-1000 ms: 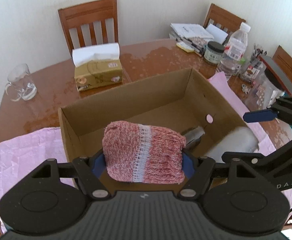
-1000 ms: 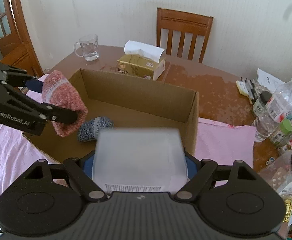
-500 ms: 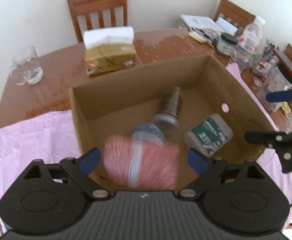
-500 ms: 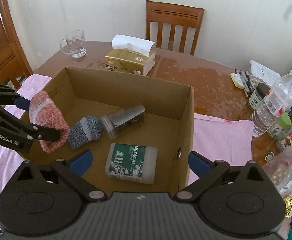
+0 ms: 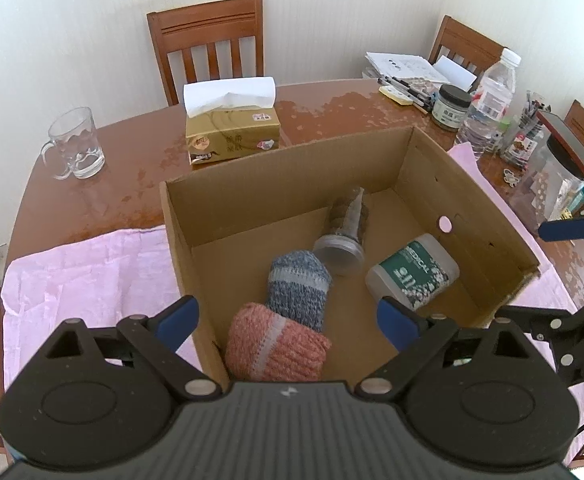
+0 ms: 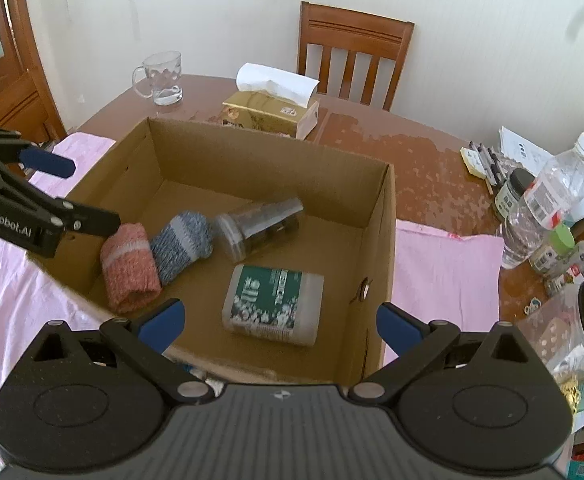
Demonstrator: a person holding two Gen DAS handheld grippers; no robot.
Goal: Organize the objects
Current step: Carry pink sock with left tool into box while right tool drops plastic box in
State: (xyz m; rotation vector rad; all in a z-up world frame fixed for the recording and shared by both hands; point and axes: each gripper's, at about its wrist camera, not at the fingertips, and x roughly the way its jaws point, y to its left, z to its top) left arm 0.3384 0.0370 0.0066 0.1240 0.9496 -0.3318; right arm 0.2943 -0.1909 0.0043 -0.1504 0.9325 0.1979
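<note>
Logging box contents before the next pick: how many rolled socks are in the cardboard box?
2. The pink sock lies at the near-left corner of the cardboard box; the blue-grey sock lies against it, toward the middle. None seem hidden.

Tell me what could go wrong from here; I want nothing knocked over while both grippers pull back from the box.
The left gripper hangs open, jaws opening, with one finger outside the cardboard box wall; pulling back sideways could snag the wall. The clear jar lies on its side and might roll against the blue sock. The right gripper, if it swings right, could topple the water bottle.
</note>
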